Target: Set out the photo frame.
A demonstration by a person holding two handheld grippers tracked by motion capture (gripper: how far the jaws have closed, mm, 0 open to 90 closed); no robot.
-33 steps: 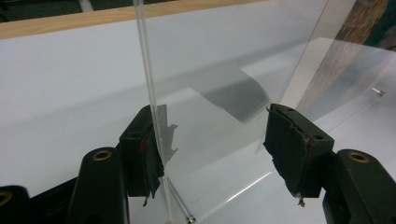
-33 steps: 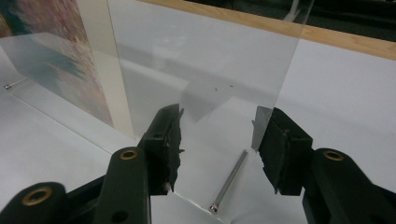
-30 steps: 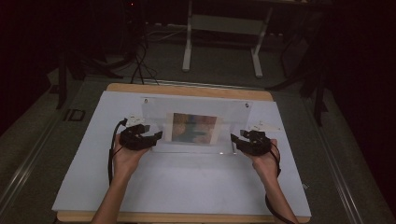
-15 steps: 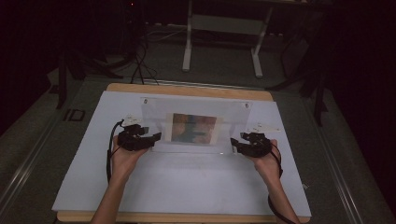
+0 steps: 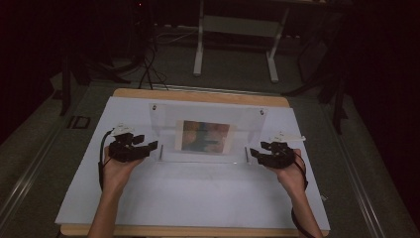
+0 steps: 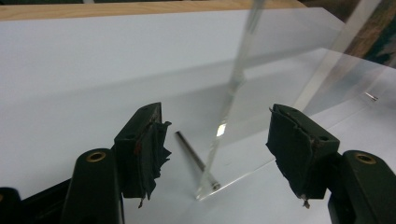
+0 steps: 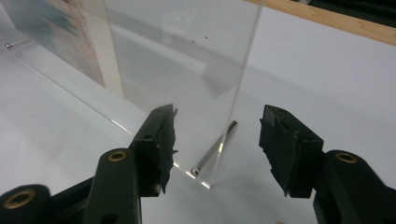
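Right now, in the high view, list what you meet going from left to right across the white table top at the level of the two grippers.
Left gripper → clear acrylic frame → picture in the frame → right gripper.

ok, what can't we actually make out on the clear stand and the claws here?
- Picture in the clear stand: high view too dim and small to read; right claw view cuts it off at the left edge.
- Stand's top edge: cut off in both claw views.
- Left claw and right claw: open around the stand's ends; high view too small to show the gaps.
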